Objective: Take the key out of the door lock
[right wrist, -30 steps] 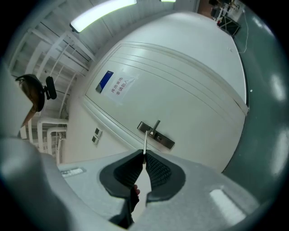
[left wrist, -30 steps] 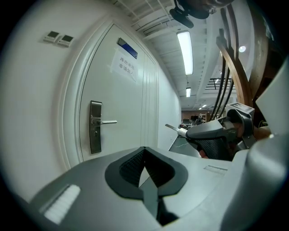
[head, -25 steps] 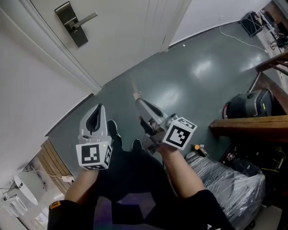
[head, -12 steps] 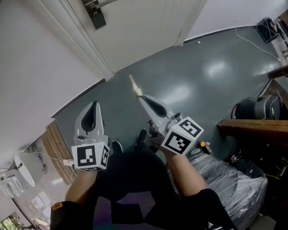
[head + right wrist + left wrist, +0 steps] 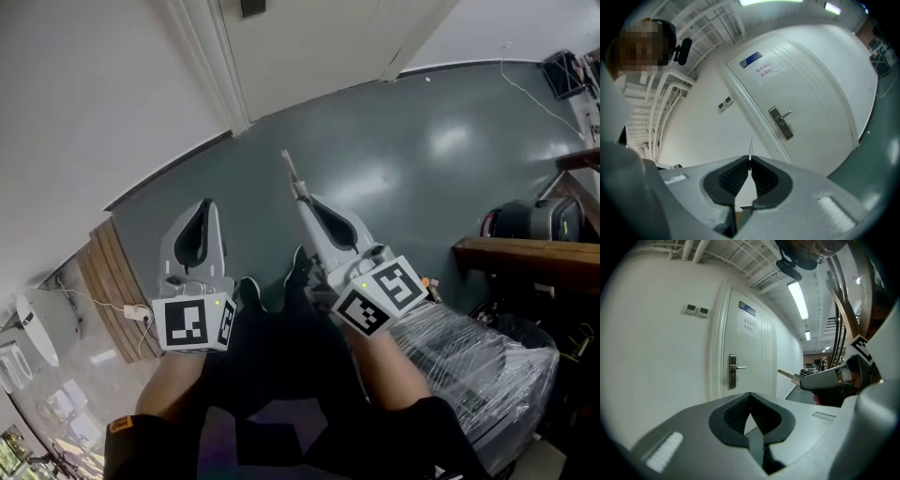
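Note:
A flat key (image 5: 292,173) sticks out from the tips of my right gripper (image 5: 302,192), which is shut on it. In the right gripper view the key (image 5: 750,147) shows edge-on, pinched between the pads. The door's metal lock plate with lever handle (image 5: 782,123) is some way off and apart from the key. In the head view only the lock plate's lower end (image 5: 251,7) shows at the top edge. My left gripper (image 5: 204,206) is held beside the right one, shut with nothing in it (image 5: 750,394). The left gripper view shows the lock (image 5: 732,371) and the key (image 5: 787,376).
The white door (image 5: 309,47) and its frame stand at the top, a white wall at left. On the right are a plastic-wrapped bundle (image 5: 473,361), a wooden shelf (image 5: 525,253) and a dark bag (image 5: 525,220). Wooden slats (image 5: 103,291) lie at left on the grey floor (image 5: 412,159).
The door lock has slid up to the top edge of the head view as both grippers drew back from the door. The right gripper has rolled, still holding the key.

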A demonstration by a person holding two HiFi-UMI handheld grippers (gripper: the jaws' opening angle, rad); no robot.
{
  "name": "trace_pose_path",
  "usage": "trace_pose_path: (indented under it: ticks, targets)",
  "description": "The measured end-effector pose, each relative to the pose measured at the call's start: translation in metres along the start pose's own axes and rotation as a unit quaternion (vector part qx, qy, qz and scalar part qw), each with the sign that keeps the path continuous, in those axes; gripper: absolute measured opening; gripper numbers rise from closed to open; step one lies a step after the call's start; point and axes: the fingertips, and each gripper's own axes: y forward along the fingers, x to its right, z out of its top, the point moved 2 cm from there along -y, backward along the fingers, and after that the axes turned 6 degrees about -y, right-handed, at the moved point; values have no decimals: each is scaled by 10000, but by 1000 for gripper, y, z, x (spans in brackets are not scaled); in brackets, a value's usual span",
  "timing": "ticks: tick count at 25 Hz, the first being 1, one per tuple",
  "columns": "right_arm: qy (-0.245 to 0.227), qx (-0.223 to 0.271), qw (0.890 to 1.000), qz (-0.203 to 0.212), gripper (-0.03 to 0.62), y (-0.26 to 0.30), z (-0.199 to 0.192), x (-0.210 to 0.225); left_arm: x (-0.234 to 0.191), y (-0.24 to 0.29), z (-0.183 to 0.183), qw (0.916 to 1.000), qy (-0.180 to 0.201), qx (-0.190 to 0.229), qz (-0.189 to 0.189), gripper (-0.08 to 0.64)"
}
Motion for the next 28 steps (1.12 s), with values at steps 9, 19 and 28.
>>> trace_pose_path:
  ticks: [9,19,28]
  targets:
    - [-1520,-144,9840,-919,12,-9,-43,-82,-33,-68,-16,9994,-100,-43,-328,18]
    - [-1880,-288,9744,-1202,12,-14,-72,-122,-47,-99,-29,9985,-106,13,-540,18]
    - [-2024,-499,9696,-1282,11,-11,-93,-132,-59,-107,-38,9990,-74,-17,-448,18]
